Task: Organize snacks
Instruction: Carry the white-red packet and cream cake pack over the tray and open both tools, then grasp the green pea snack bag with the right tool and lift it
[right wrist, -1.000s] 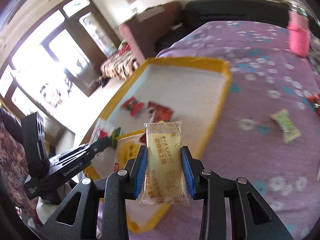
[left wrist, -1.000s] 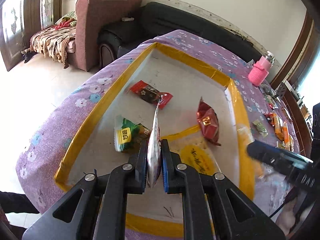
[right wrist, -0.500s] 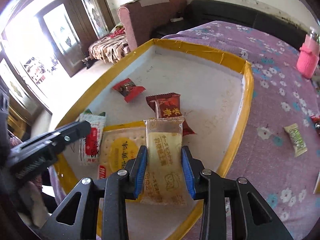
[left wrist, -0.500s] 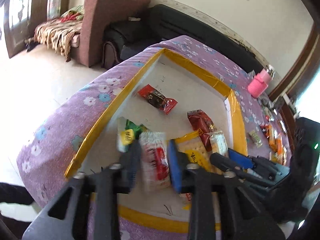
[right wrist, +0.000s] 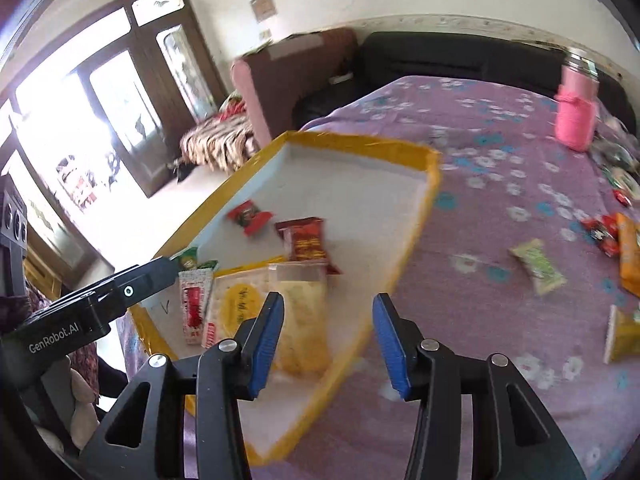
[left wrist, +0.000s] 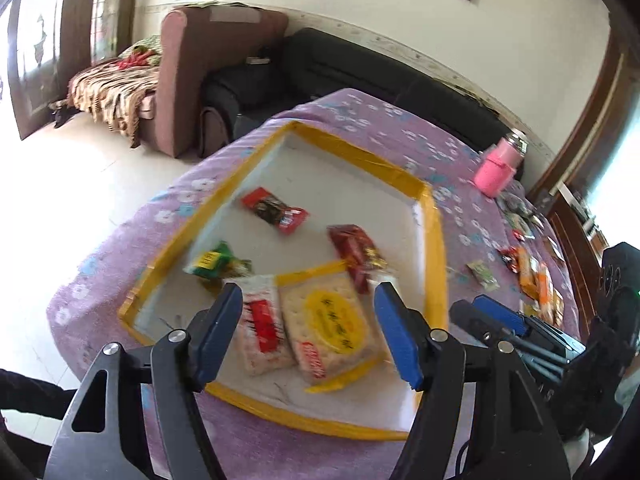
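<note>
Both sets of fingers are spreading with nothing between them, and the loose green snack lies lengthwise on the tabletop, nearest the right gripper.

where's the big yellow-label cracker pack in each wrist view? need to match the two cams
Left wrist: big cracker pack lies flat in the tray's near end, lower centre, seen between the opening left gripper fingers.
Right wrist: same pack, lower left, partly behind the left finger of the right gripper, whose jaws are also opening.
Shared landmark: pink bottle on the purple cloth, upper right in both.
</note>
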Demonstrator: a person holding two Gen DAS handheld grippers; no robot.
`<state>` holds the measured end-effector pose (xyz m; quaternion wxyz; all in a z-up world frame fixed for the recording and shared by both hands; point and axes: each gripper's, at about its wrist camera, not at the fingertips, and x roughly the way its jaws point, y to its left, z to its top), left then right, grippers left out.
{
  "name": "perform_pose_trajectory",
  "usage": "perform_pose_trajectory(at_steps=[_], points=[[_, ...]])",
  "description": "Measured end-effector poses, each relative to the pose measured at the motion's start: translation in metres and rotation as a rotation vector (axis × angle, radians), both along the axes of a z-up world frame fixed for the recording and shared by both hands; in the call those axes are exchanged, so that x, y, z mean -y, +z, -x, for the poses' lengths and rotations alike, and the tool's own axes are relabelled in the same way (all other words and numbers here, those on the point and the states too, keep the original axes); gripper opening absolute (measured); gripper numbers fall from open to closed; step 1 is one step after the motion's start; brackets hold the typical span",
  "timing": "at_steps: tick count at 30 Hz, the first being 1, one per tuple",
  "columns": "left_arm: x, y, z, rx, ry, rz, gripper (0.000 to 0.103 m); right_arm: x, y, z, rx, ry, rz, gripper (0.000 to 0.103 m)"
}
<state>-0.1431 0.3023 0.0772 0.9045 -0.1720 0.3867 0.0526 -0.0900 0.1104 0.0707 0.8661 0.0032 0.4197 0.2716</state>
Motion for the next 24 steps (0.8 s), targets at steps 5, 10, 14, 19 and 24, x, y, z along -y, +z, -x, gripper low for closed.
perform_pose_trajectory(at_steps=[5, 10, 14, 19, 24], points=[[0.033, 0.000, -0.005, -0.027, -0.082, -0.032, 0.068, 0.066, -0.002, -0.005, -0.009, -0.119, -0.019, 0.048], [0.051, -0.002, -0.007, -0.044, -0.145, 0.027, 0.068, 0.145, -0.005, -0.011, -0.011, -0.274, -0.021, 0.048], [0.067, -0.002, -0.006, -0.030, -0.189, 0.034, 0.068, 0.219, -0.013, -0.020, -0.046, -0.438, -0.036, 0.050], [0.087, -0.006, -0.010, -0.044, -0.226, 0.031, 0.068, 0.258, -0.026, -0.036, -0.108, -0.506, -0.082, 0.050], [0.097, -0.010, -0.014, -0.065, -0.243, 0.032, 0.068, 0.238, -0.037, -0.062, -0.113, -0.512, 0.019, 0.055]])
